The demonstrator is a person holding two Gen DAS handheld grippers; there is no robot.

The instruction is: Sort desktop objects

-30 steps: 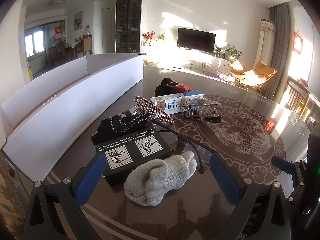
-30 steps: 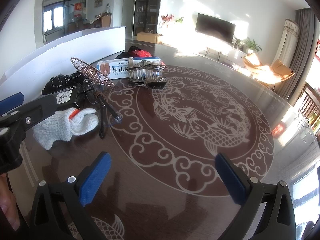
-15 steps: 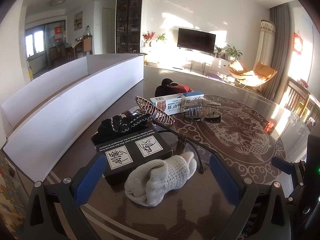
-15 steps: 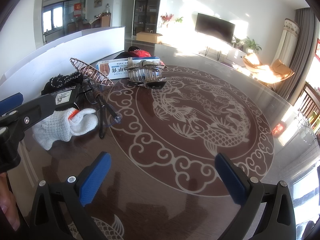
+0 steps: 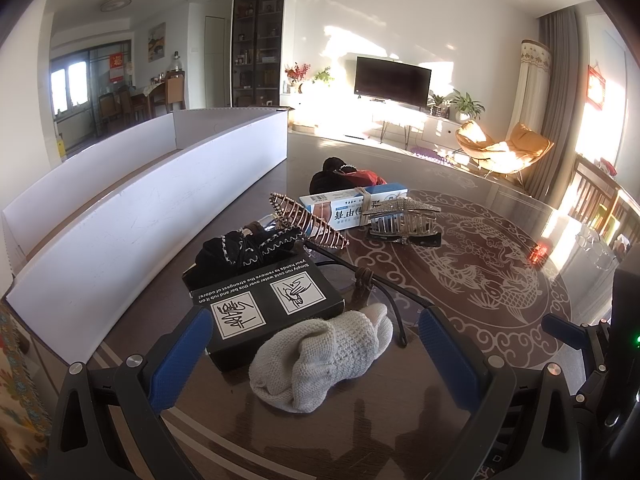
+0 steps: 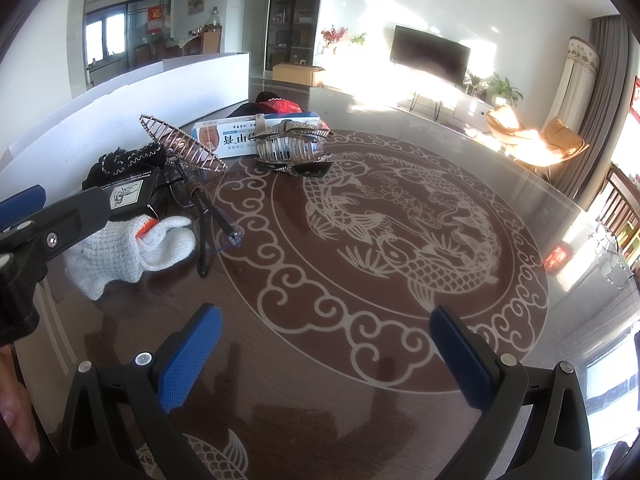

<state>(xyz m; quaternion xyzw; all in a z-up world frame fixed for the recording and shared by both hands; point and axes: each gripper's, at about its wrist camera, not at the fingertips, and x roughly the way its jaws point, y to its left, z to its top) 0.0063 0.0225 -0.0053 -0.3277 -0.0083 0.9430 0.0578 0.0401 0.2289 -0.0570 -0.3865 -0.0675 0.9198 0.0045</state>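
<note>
A white knitted glove (image 5: 320, 354) lies just ahead of my open left gripper (image 5: 316, 350), between its blue pads and apart from them. Behind it sits a black box (image 5: 264, 300) with black lace fabric (image 5: 248, 248) on top. Clear glasses (image 5: 380, 292), a rose-gold hair clip (image 5: 308, 222), a silver hair clip (image 5: 404, 220) and a white-blue tube box (image 5: 352, 204) lie farther back. My right gripper (image 6: 326, 354) stands open over bare tabletop, right of the glove (image 6: 128, 250).
A long white cardboard box (image 5: 120, 208) runs along the table's left side. A black and red cloth bundle (image 5: 344, 176) lies at the back. The round dark table (image 6: 400, 220) with a fish pattern spreads to the right. A thumb (image 6: 16, 408) shows at the lower left.
</note>
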